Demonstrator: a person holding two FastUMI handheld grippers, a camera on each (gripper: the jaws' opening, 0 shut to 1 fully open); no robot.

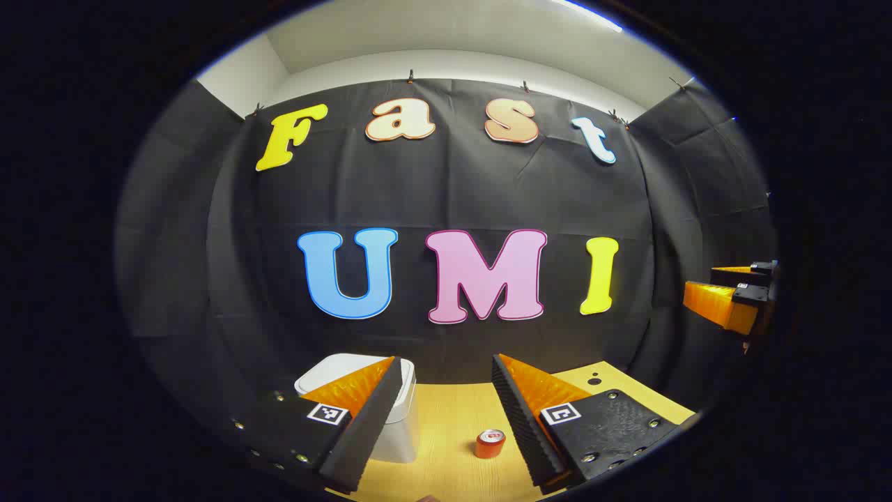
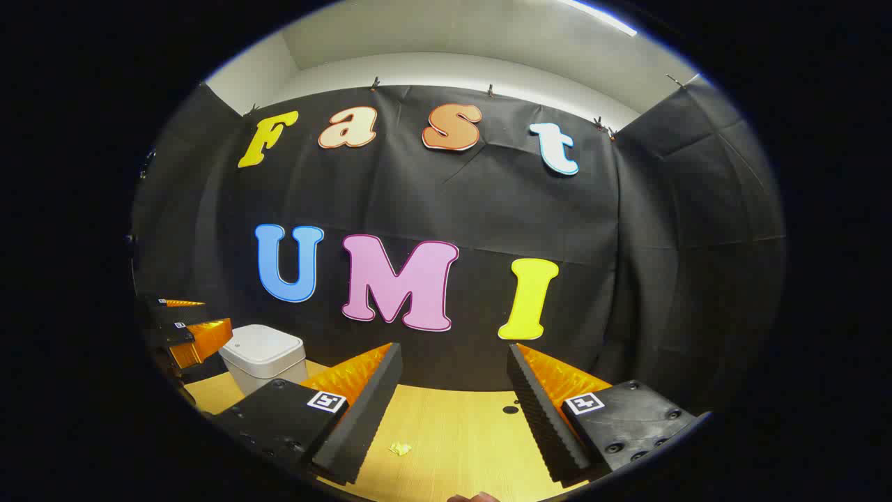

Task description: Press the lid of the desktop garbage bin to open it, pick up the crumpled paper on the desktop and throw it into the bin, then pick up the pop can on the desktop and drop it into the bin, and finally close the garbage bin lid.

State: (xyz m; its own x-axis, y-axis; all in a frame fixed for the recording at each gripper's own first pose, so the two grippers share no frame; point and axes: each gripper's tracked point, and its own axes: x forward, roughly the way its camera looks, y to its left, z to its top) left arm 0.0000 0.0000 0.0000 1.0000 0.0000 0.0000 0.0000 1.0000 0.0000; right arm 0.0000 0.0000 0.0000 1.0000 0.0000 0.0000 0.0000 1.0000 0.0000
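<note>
1. On the pale wooden desktop (image 2: 453, 439) stands the white plastic garbage bin (image 2: 265, 355) with its flat lid down, so the first step, pressing it open, looks not yet done.
2. In the left gripper view the same bin sits partly behind the left gripper (image 1: 446, 411), whose jaws stand spread wide with nothing between them.
3. The small red pop can (image 1: 490, 443) stands upright on the desktop just right of the bin, untouched.
4. In the right gripper view the right gripper (image 2: 453, 415) hangs above the desktop, likewise released and empty.
5. The small yellowish crumpled paper (image 2: 399, 448) lies on the wood near the right gripper's left finger, well apart from the bin.
6. Judging from this, all four steps remain: lid open, paper in, can in, lid shut.
</note>
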